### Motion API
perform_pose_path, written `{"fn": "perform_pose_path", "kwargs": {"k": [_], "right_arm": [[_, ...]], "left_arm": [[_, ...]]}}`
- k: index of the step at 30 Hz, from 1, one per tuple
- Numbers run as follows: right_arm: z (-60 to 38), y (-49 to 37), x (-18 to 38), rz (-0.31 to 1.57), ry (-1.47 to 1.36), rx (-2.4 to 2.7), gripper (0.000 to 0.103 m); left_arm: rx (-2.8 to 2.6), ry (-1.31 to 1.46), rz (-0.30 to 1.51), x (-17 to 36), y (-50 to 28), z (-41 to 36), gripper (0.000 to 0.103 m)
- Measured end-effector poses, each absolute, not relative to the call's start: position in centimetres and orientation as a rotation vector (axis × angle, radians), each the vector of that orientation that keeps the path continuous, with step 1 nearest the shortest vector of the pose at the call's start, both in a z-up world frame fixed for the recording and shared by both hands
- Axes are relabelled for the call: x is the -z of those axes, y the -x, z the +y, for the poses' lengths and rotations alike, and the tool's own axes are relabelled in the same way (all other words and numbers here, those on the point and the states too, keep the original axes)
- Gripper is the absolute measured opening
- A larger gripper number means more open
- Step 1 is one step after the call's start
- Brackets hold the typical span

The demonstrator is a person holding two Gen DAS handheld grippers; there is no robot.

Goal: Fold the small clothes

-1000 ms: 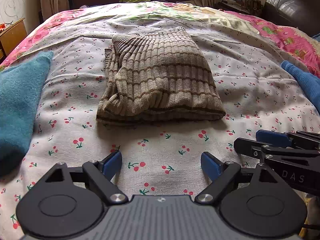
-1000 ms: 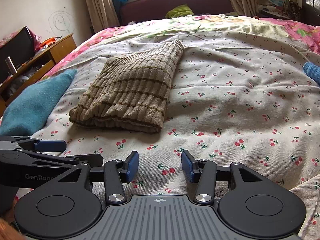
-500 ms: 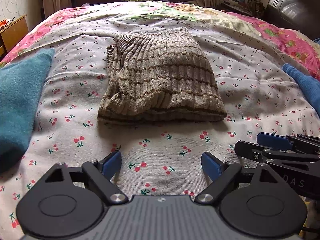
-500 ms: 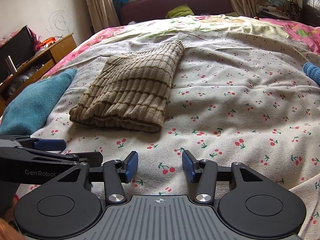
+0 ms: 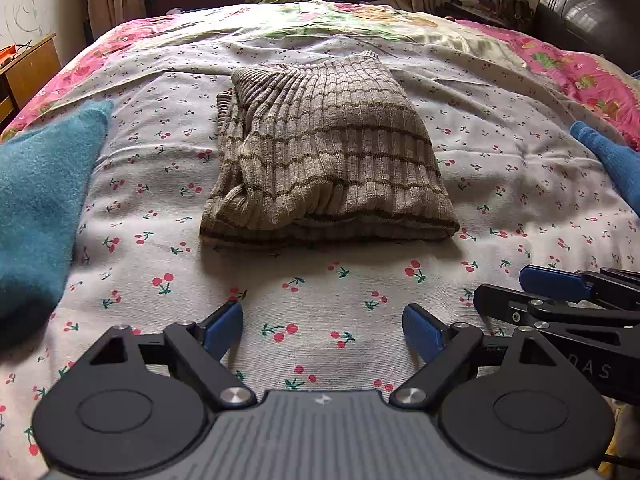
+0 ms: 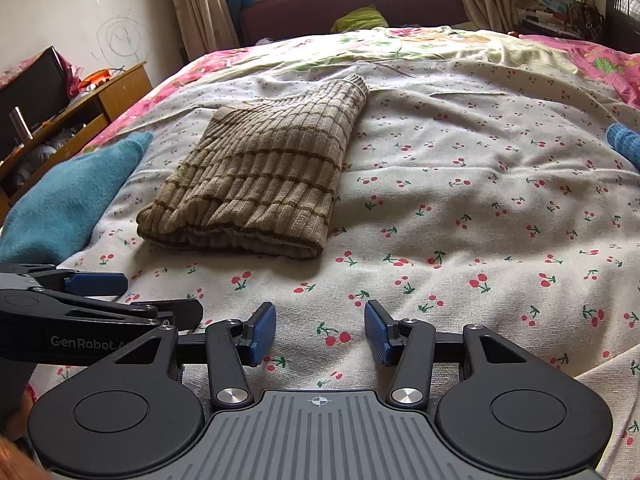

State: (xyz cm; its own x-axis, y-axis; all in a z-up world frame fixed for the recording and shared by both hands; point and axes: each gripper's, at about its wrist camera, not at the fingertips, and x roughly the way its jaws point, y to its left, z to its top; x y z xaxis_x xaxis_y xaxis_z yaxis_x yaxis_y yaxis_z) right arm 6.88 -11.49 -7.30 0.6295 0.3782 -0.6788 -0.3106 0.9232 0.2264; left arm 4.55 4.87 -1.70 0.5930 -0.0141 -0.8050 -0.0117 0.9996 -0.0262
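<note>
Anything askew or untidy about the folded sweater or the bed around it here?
Only slightly. The striped knit sweater is folded, but at its left edge the lower layers bulge out past the top layer rather than lining up. Both grippers, left and right, are open and empty.

A folded striped sweater point(image 5: 328, 152) is lying on the cherry-print sheet point(image 5: 500, 168), well ahead of the left gripper point(image 5: 322, 328), whose blue pads point(image 5: 224, 326) are standing wide apart with nothing between them. The right gripper point(image 5: 560, 296) is showing at the right edge, low over the sheet. A teal cloth point(image 5: 40, 200) is lying to the left, a blue one point(image 5: 612, 160) to the right.
</note>
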Motion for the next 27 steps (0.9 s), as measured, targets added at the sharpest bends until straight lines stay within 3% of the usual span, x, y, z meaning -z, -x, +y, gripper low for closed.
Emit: {"fn": "perform_pose_path", "kwargs": {"k": [27], "right_arm": [[-11.43,-6.85,7.31,0.802,-0.088,-0.388,0.049]], "left_arm": [[-0.002,0.027,0.940,1.74,-4.56,4.84,0.096]]}}
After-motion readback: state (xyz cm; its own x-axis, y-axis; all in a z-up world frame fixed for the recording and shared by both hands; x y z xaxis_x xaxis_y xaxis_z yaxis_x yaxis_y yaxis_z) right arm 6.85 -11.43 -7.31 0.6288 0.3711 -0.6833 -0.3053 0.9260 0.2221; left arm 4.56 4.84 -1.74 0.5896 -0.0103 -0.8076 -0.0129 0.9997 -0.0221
